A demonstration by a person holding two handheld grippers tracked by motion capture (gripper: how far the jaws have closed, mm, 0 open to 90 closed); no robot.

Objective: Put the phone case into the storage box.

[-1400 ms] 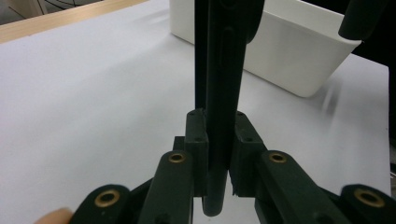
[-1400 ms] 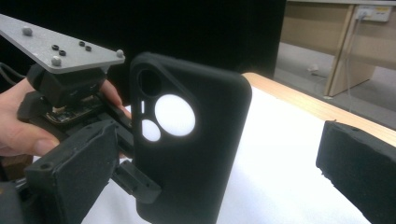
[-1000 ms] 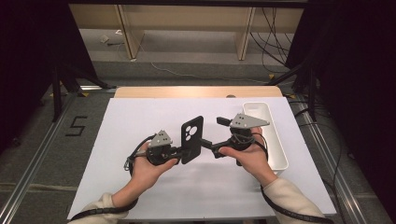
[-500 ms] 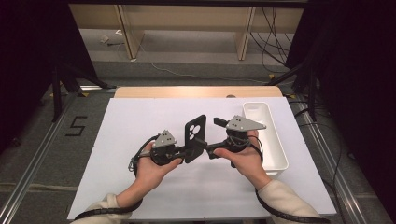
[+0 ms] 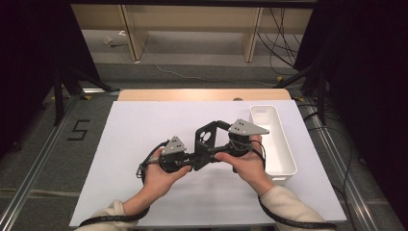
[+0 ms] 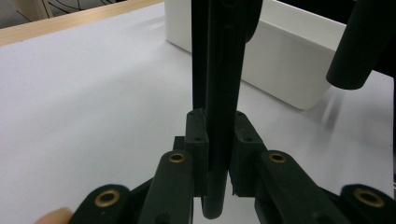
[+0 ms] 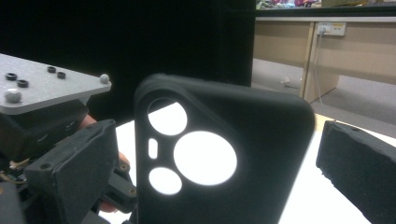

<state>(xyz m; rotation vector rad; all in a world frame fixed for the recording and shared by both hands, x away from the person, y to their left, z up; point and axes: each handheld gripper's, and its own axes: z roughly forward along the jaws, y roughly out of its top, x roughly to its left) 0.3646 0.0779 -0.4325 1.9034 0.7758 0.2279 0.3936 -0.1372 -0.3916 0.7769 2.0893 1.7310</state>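
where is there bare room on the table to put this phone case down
The white mat is bare to the left of the left claw, and across the far strip between the case and the wooden table edge. The white bin also looks empty. It is crowded mid-table, where both hands meet around the case.

Black phone case (image 7: 224, 158) upright, L gripper (image 7: 81, 172) clamps its edge
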